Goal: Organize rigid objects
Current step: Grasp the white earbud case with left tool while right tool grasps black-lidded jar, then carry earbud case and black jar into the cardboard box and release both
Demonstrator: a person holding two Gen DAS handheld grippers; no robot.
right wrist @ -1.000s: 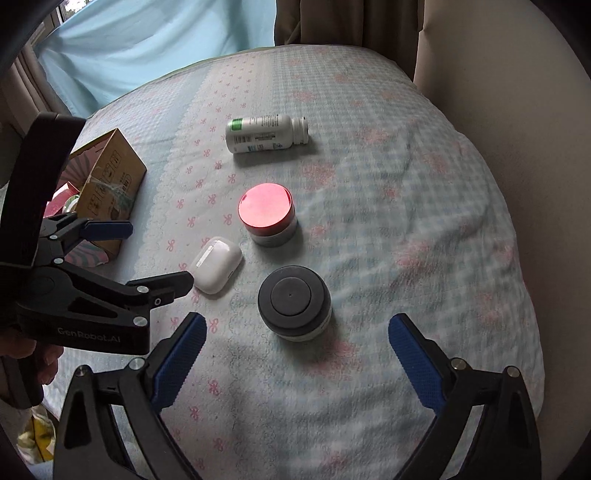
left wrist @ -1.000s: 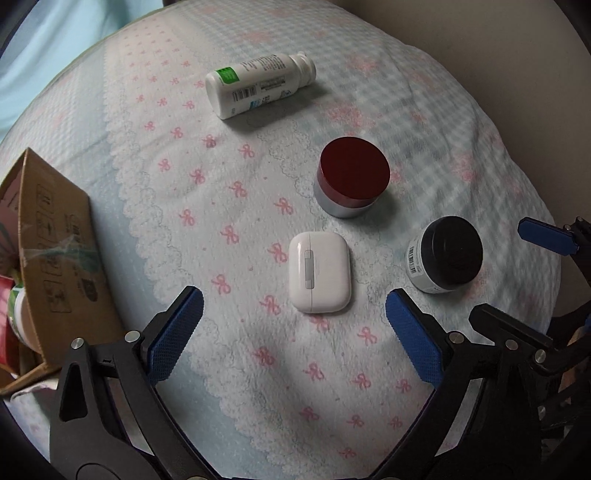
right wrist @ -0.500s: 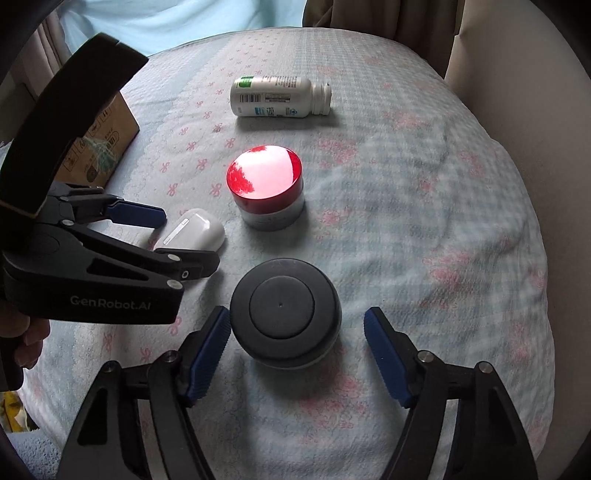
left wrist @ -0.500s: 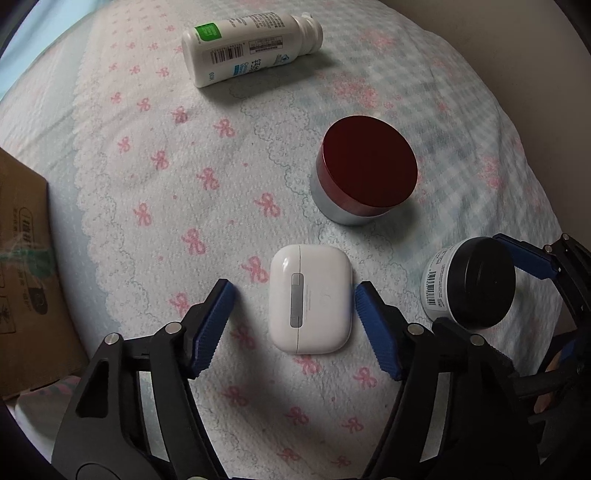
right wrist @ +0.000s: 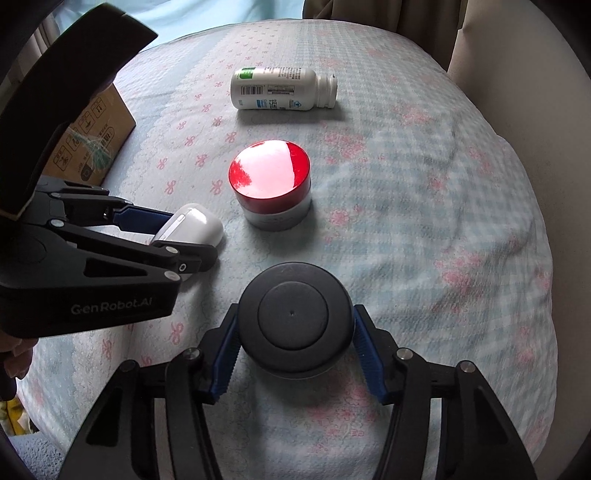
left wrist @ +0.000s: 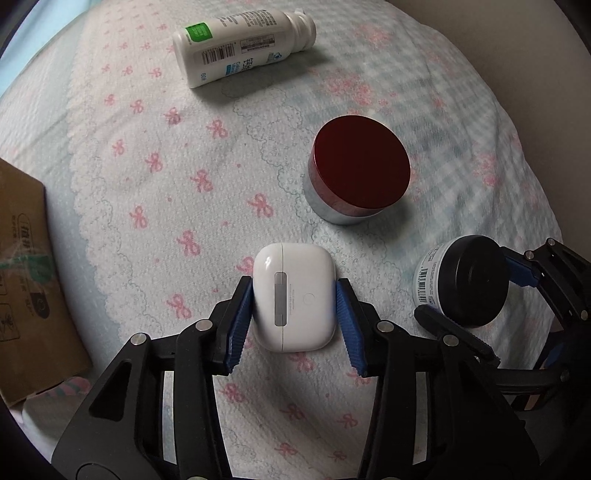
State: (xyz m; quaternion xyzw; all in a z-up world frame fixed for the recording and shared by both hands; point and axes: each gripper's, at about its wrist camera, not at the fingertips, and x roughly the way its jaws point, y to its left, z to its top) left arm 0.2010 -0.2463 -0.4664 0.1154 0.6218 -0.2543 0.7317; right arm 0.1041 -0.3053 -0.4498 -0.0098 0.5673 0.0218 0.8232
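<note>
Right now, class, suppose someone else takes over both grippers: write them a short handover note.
Left gripper: closed on the white earbud case, which lies on the bed.
Right gripper: closed on the black-lidded jar, also on the bed.
Red-lidded jar stands upright behind them; white bottle lies on its side farther back. Cardboard box sits on the left.
Done: both grips made. Left: lift and put away all four things, probably in the box.

You are in a home, most likely a bedroom. You work on a soft bed cover [left wrist: 155,192] with pink bows and lacy edges, puffy like a blanket. Curtains [right wrist: 369,14] hang at the back, and a cardboard box [right wrist: 92,144] sits at the side.
</note>
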